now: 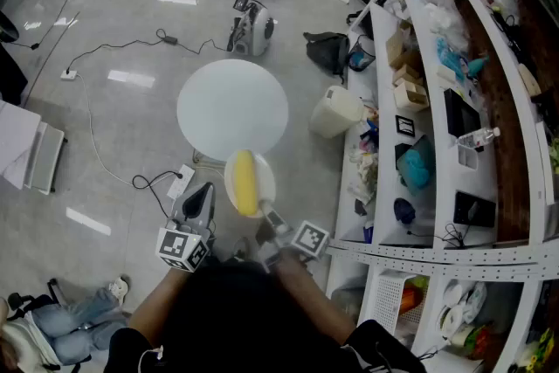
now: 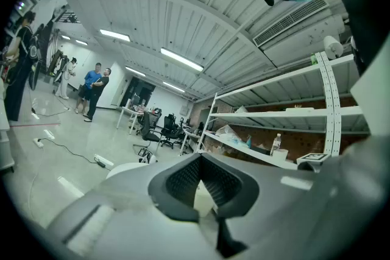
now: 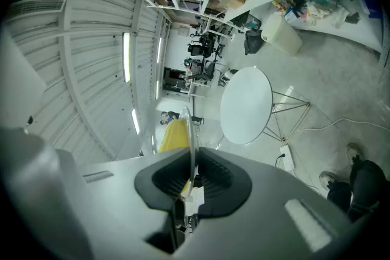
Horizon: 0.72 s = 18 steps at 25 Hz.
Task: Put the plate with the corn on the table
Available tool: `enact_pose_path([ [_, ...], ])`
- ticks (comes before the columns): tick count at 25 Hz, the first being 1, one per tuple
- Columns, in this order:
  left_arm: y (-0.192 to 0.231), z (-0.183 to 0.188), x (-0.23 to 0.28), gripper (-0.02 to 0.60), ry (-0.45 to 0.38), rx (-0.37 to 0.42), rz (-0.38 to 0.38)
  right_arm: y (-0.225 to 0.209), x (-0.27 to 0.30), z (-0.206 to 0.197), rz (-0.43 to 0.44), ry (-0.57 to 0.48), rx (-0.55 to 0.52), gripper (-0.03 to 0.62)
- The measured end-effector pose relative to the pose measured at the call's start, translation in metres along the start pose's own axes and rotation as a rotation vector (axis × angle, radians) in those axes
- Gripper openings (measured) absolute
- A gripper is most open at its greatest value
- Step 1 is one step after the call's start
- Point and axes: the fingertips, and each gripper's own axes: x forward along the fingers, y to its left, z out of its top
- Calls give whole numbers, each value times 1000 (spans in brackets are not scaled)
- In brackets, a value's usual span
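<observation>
My right gripper (image 1: 267, 219) pinches the rim of the plate (image 1: 267, 179) with the corn (image 1: 245, 182) on it, by the table's (image 1: 231, 105) near edge. My left gripper (image 1: 202, 198) is spread, empty.

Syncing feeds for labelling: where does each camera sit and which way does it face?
Head view: on the person's head, facing steeply down at the table, plate and corn; arms, left gripper, right gripper show.
Left gripper view: rides the left gripper, facing level across the room toward shelves; its jaws show.
Right gripper view: rides the right gripper, tipped down toward the table; its jaws pinch the plate.
Shared: head and right gripper views show table, plate, corn.
</observation>
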Motion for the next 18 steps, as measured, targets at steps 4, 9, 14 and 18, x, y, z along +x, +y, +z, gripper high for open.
enact_pose_path([
  [4,-4,-1,-4,2,1,-5,3,-2,-7,-2,-16,0,1,38],
  [9,-9,-1,-4,2,-3,-1,2,-2,-10,-1,-7,6,-8,38],
  [14,-14,-3,-7,3,0,0,7,-2,-16,-1,-2,6,-17,39],
  [18,-18,-5,-9,2,0,1,10,-4,-22,-1,-1,2,-16,40],
])
